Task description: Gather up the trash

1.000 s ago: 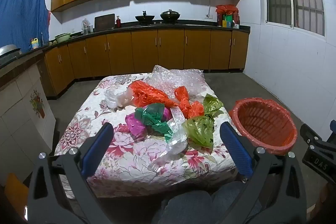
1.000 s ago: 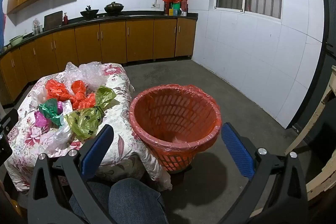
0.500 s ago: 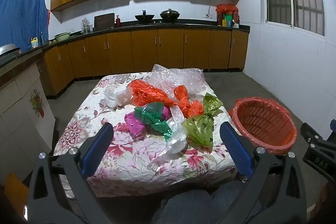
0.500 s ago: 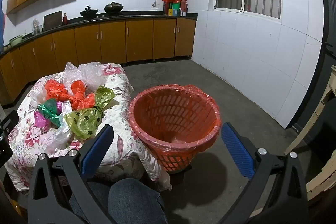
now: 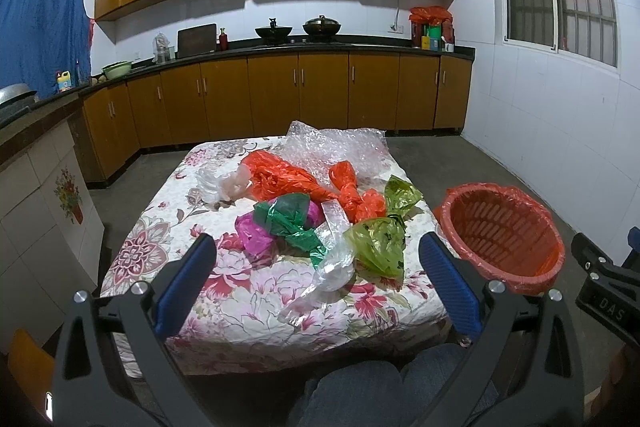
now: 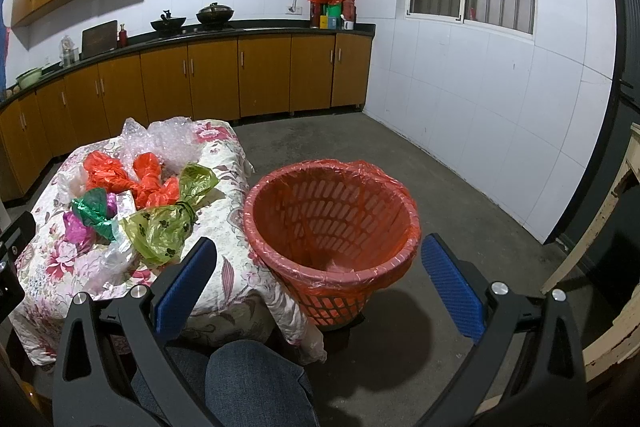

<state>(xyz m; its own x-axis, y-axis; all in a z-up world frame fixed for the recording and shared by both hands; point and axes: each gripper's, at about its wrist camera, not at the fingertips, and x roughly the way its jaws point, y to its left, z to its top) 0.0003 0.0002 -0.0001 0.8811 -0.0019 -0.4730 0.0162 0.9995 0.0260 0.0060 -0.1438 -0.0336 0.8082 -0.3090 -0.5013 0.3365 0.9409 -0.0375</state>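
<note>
A: Left hand-held gripper (image 5: 318, 267): fingers spread wide, empty, short of the surface's (image 5: 168, 223) near edge. The bag pile lies ahead; the clear wrapper (image 5: 332, 259) points its long axis toward it.

B: Right hand-held gripper (image 6: 318, 267), equally wide, empty, faces the orange basket (image 6: 332, 219), just right of the surface, with open floor beyond.
</note>
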